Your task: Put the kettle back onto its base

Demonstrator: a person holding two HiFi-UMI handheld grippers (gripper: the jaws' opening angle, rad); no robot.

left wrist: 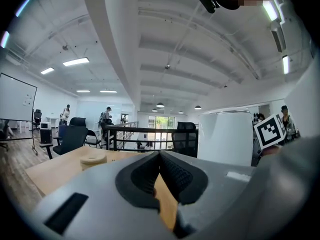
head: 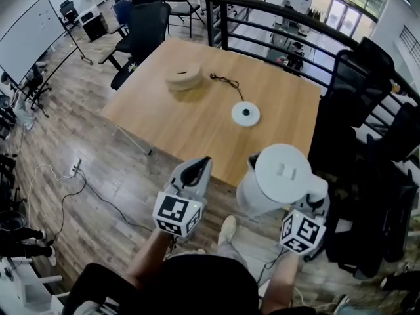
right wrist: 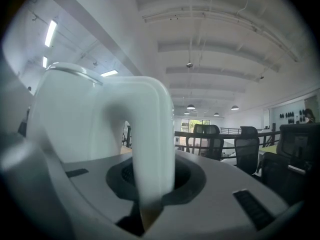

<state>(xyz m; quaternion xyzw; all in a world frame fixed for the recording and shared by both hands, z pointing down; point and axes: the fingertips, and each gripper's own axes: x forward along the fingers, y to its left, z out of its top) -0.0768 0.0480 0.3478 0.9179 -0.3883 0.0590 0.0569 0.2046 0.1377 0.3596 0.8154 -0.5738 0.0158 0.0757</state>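
- The right gripper [right wrist: 152, 180] is pinching the handle [right wrist: 150, 134] of the white kettle [head: 282, 176]. In the right gripper view the curved handle runs down between the two dark pads, and they press on it from both sides.
- In that view the kettle body rises just left of the handle and fills the left of the picture.
- In the head view the kettle is upright with its lid on. It hangs in the air just off the near edge of the wooden bench [head: 197, 123], over the plank floor [head: 98, 176].
- The marker cube [head: 303, 231] of the right gripper shows just below the kettle, on the side nearest the person.
- The base [head: 245, 113], a white disc with a dark centre, lies flat on the bench. It is well apart from the kettle, farther from the person and a little to the left.
- A dark cord [head: 226, 81] lies on the bench beyond the base.
- A round tan object [head: 183, 77] sits to the left of the cord; what it is cannot be told.
- The left gripper [head: 199, 167] hangs beside the kettle, to its left, without touching it.
- In the left gripper view the pads are pressed together at their tips with nothing between them, and the kettle stands off to the right.
- Black office chairs [head: 147, 18] stand at the far side of the bench, and a dark railing [head: 275, 18] runs behind it.
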